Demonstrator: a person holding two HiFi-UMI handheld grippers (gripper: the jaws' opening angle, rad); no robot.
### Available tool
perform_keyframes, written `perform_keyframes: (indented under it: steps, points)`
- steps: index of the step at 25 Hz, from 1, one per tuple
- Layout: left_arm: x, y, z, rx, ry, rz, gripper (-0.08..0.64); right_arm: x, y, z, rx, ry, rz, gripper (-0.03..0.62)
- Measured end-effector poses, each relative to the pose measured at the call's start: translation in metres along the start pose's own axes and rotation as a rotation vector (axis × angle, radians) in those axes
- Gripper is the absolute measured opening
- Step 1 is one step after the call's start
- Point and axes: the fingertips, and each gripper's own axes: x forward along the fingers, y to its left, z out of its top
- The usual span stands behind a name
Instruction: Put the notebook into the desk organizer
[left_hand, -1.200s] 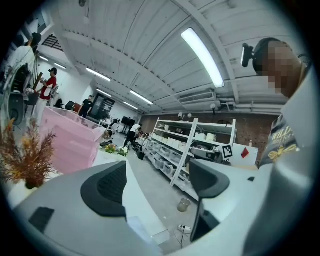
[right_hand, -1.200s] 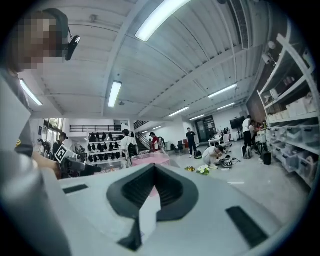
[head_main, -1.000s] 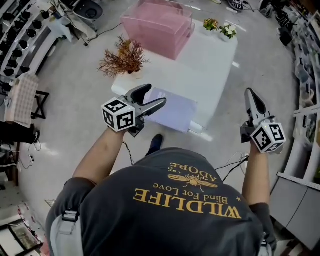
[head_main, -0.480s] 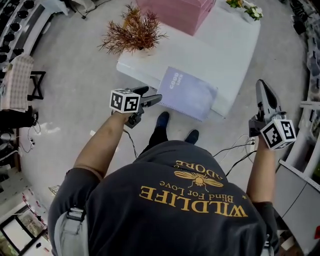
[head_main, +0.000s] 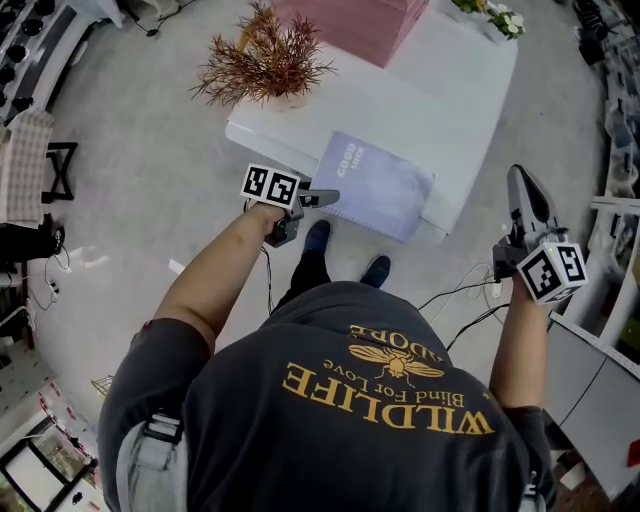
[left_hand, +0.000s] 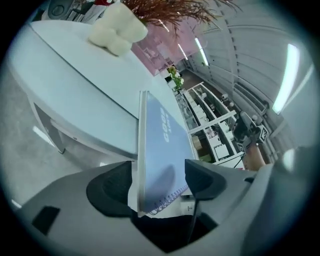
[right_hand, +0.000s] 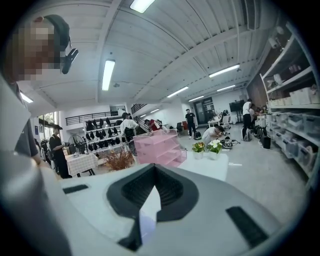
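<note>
A lilac spiral notebook (head_main: 375, 185) lies flat on the white table (head_main: 450, 110), its near edge over the table's front edge. My left gripper (head_main: 318, 199) is at its near left corner. In the left gripper view the notebook (left_hand: 162, 145) stands edge-on between the two pads (left_hand: 112, 187). Its jaws have just been closing, and a gap still shows on each side. The pink desk organizer (head_main: 360, 25) stands at the table's far end, also seen as pink drawers (right_hand: 157, 147). My right gripper (head_main: 522, 185) hangs shut and empty off the table's right side.
A dried reddish plant in a white pot (head_main: 265, 65) stands at the table's left corner. Small flower pots (head_main: 495, 18) sit at the far right. White shelving (head_main: 615, 250) lines the right side. Cables (head_main: 460, 300) lie on the floor. People stand in the background.
My left gripper has come down and rolled flat, reaching the notebook's near left corner, with its jaws narrower around the corner. The right gripper has drifted only slightly.
</note>
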Motion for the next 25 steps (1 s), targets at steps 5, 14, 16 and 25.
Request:
perform_keyframes:
  steps: [5, 14, 16, 25]
  points:
    - [0.008, 0.000, -0.003, 0.019, 0.032, 0.071, 0.225, -0.005, 0.002, -0.001, 0.002, 0.004, -0.003, 0.000]
    - [-0.007, -0.032, -0.005, 0.022, 0.058, 0.141, 0.058, -0.023, -0.010, 0.003, 0.014, -0.018, -0.010, 0.000]
    - [-0.013, -0.050, -0.001, 0.015, 0.030, 0.107, 0.035, -0.027, -0.013, 0.008, 0.017, -0.033, -0.009, 0.000]
    - [-0.028, -0.158, 0.026, 0.196, -0.039, 0.035, 0.031, -0.059, -0.036, 0.043, -0.011, -0.105, 0.015, 0.000]
